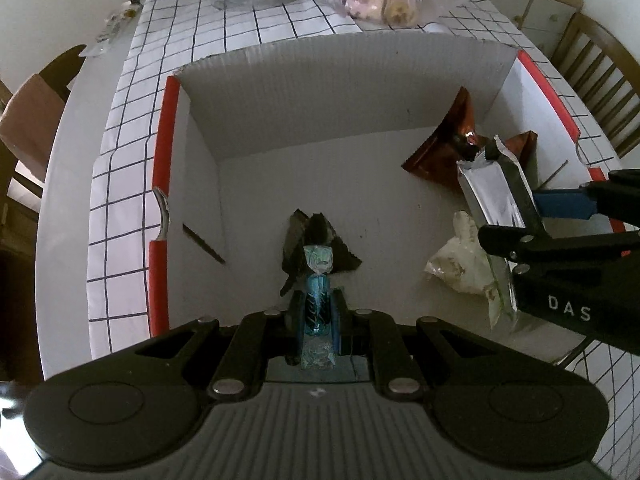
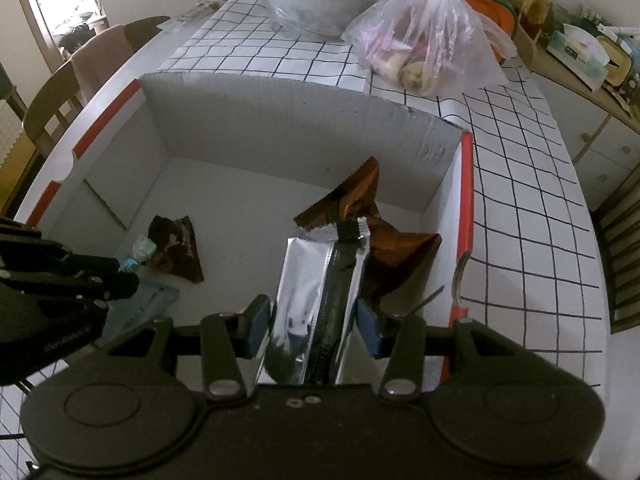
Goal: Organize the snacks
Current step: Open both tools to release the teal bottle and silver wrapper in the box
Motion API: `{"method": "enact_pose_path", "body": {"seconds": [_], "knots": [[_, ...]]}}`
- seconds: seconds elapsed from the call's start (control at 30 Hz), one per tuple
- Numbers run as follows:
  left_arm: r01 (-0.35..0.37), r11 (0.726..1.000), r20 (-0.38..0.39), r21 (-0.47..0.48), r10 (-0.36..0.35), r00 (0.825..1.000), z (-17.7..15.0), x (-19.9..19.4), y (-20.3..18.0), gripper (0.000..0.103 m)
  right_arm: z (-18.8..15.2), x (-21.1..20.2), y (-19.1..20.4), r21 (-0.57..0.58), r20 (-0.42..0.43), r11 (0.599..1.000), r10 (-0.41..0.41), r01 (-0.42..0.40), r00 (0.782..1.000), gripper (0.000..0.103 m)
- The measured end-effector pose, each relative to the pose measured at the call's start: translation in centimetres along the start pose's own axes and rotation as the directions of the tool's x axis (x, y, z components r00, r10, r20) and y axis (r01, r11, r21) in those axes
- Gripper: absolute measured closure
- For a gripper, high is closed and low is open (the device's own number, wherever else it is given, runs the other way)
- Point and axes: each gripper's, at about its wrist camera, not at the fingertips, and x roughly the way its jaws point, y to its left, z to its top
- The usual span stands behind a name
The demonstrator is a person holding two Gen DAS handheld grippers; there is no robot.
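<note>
Silver packet (image 2: 316, 304) lower end hidden behind right claw (image 2: 314, 332); brown wrapper (image 2: 360, 200) partly covered.

Left gripper (image 1: 316, 316): matte black body with a ribbed grey panel behind the claw; a round disc moulded at each outer corner; black link bars pinned by silver rivets run forward to two slim black fingers. Right gripper (image 2: 314, 324): same black frame, discs and rivets; blue pads (image 2: 370, 330) line its fingers; white letters "DAS" mark its side.
</note>
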Motion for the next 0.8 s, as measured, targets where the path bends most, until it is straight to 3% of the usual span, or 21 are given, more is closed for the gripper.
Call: {"method": "enact_pose_path", "body": {"seconds": [0.3,0.47,0.57,0.7,0.8], "knots": [[0.025,0.999,0.012,-0.041,-0.024,1.000,-0.3,-0.9,0.5,0.085,-0.5,-1.2,-0.3,0.019,0.026,1.000,-0.002,0.001,1.000,0.052],[0.046,0.998,0.053,-0.050,-0.043,0.998,-0.8,-2.5,0.4,0.075,-0.8,-3.0,-0.5,0.044,0.064,0.999,0.015,-0.017,0.998,0.050],[0.057,0.997,0.081,-0.054,-0.052,0.995,-1.1,-3.8,0.5,0.074,-1.1,-4.4,-0.5,0.054,0.094,0.998,0.028,-0.033,0.995,0.041],[0.069,0.996,0.118,-0.060,-0.062,0.991,-1.6,-5.5,0.5,0.073,-1.4,-6.1,-0.4,0.059,0.129,0.997,0.044,-0.051,0.991,0.040],[0.077,0.995,0.154,-0.067,-0.066,0.986,-2.2,-6.9,0.8,0.060,-1.7,-7.4,-0.3,0.068,0.152,0.996,0.051,-0.062,0.987,0.035]]}}
